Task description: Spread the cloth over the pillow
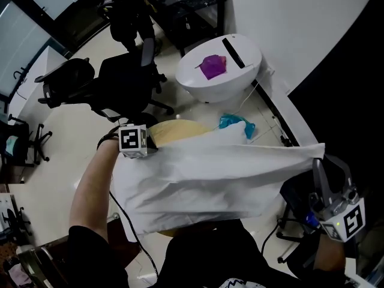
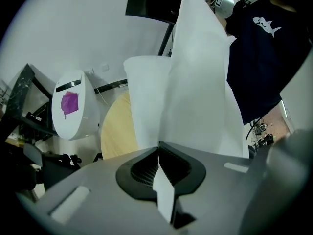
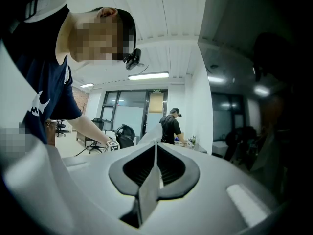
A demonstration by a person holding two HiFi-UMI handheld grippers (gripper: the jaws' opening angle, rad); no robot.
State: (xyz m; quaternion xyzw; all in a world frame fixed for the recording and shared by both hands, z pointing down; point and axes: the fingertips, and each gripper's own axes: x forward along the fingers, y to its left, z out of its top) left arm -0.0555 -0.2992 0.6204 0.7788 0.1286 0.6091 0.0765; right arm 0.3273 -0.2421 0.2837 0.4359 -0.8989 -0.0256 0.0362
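A white cloth (image 1: 210, 173) hangs stretched in the air between my two grippers, over a round tan pillow (image 1: 177, 131) whose far edge shows above it. At the cloth's left corner, my left gripper (image 1: 146, 146) is shut on it; in the left gripper view the cloth (image 2: 195, 82) runs up from the closed jaws (image 2: 159, 153), with the pillow (image 2: 117, 131) behind. The right corner is pinched in my right gripper (image 1: 318, 164), which is also shut. A thin fold of cloth (image 3: 149, 190) sits between its jaws (image 3: 156, 148) in the right gripper view.
A white round bin (image 1: 240, 71) with a purple scrap (image 1: 213, 66) on top stands beyond the pillow. A blue bag (image 1: 234, 123) lies beside it. Black office chairs (image 1: 114, 83) stand at the left, a black desk (image 1: 192, 5) behind. Another person (image 3: 172, 126) stands far off.
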